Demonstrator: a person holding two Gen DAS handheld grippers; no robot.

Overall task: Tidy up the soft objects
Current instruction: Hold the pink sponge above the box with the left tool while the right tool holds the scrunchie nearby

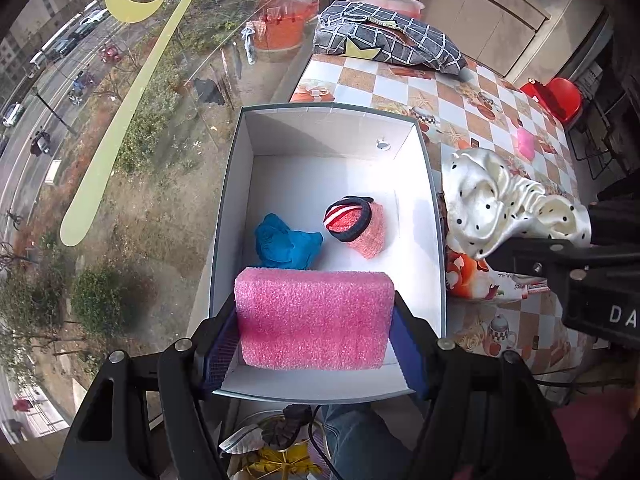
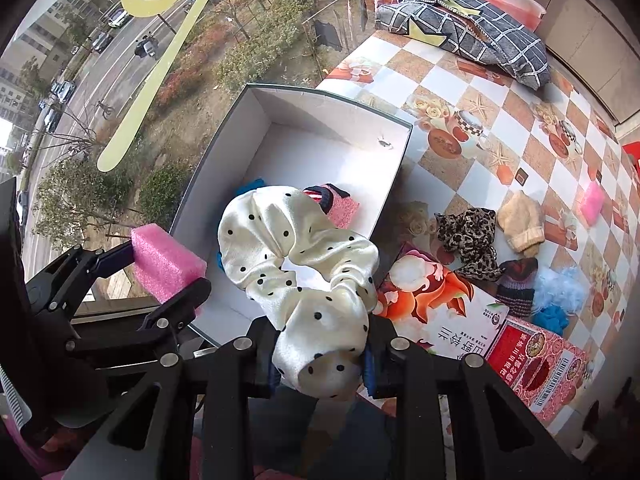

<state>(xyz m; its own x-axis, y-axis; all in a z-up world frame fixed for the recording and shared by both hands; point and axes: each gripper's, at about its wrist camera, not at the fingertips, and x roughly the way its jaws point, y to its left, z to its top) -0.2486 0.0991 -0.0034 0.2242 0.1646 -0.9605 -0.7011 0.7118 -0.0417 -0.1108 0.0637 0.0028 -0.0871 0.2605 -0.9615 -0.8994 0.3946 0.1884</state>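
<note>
We see our left hand-held gripper (image 1: 316,344) clamped on a pink foam block (image 1: 314,318) over the white box (image 1: 236,184); our right hand-held gripper (image 2: 320,364) is clamped on a polka-dot scrunchie (image 2: 298,258) above the box's near edge.

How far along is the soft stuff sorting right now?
Done: blue cloth and striped sock lie in the white box. In hand: left tongs hold pink foam, right tongs a polka-dot scrunchie. Left: leopard scrunchie, beige hat.

Checkered table (image 2: 472,92) carries white box (image 1: 332,124), pillow (image 2: 472,28), scrunchies (image 2: 468,232)
</note>
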